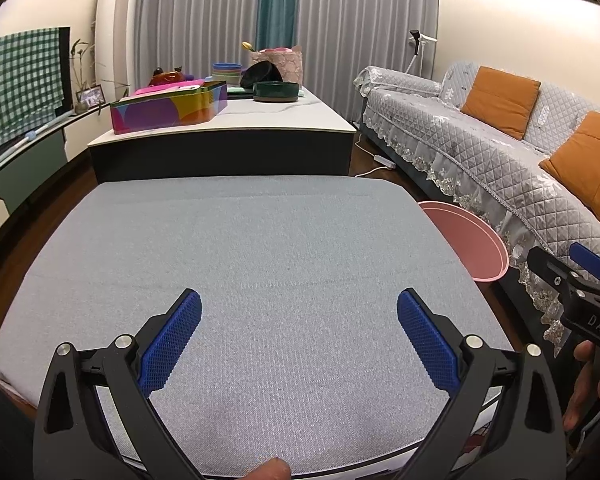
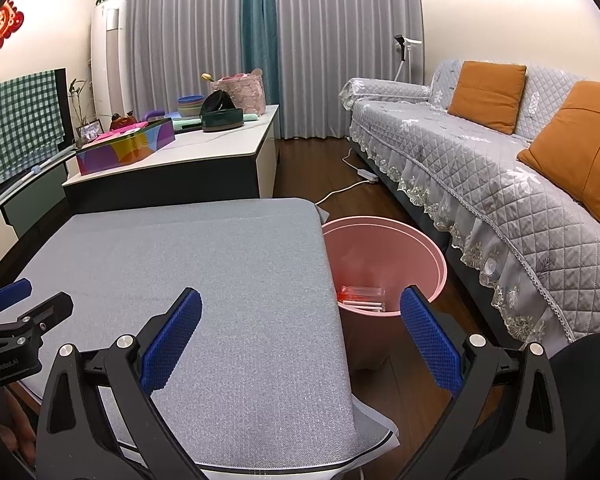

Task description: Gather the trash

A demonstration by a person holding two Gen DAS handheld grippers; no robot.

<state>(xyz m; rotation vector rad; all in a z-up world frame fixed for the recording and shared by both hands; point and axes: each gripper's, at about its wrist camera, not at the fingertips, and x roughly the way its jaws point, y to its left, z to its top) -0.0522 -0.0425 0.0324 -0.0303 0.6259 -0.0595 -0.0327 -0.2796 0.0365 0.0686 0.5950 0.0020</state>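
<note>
A pink trash bin (image 2: 384,256) stands on the floor at the right edge of the grey cloth-covered table (image 2: 204,264). Inside it lies trash (image 2: 360,298): an orange-red wrapper and white sticks. The bin also shows in the left wrist view (image 1: 468,240). My left gripper (image 1: 299,328) is open and empty above the table (image 1: 260,264). My right gripper (image 2: 301,330) is open and empty, over the table's right edge next to the bin. No trash shows on the table.
A low cabinet (image 1: 228,136) behind the table carries a colourful tin (image 1: 168,106), bowls (image 1: 276,91) and a basket. A grey-covered sofa (image 2: 500,168) with orange cushions runs along the right. A power strip and cable (image 2: 366,174) lie on the floor.
</note>
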